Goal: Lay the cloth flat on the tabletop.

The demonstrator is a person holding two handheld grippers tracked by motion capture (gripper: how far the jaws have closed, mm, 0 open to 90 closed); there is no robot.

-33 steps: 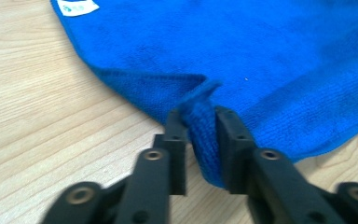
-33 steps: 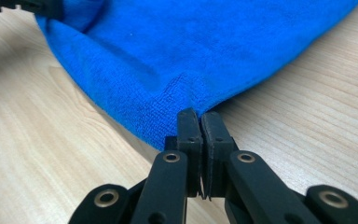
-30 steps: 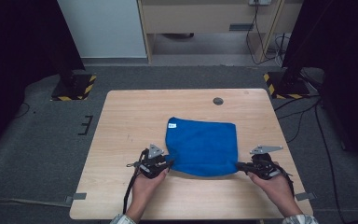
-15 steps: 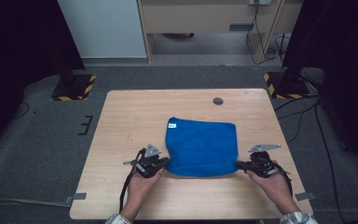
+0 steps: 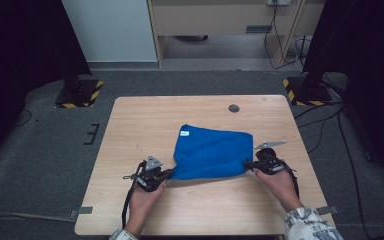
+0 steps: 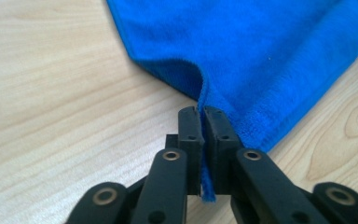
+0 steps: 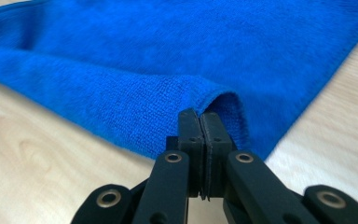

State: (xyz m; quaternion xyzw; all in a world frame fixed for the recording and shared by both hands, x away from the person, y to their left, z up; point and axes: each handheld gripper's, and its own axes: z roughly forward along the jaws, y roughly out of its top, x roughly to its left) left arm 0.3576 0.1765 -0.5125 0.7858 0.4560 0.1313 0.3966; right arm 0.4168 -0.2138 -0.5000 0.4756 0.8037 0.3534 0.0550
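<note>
With both near corners of the blue cloth (image 5: pixel 212 152) now pinched, a person at a wooden table (image 5: pixel 130 120) appears ready to begin a fold. The left gripper (image 5: pixel 169 173) has just been closing, and the left gripper view shows its jaws clamped together on the cloth's (image 6: pixel 270 51) hem, a strip of the fabric's edge running down between them. The right gripper (image 5: pixel 247 164) is likewise clamped tight on the opposite near corner, the cloth (image 7: pixel 168 60) humped up just ahead of its jaws.

The cloth lies spread near the middle of the table, slightly toward the person's side, its white tag (image 5: pixel 184 133) showing at the far left corner. Its far edge rests flat on the wood, well short of a small dark disc (image 5: pixel 234 108) set in the tabletop.

Judging from the scene, the grasping stage looks complete. What seems to remain is the main work: lifting the near edge, carrying it over to the far edge, then laying it down and letting go.
</note>
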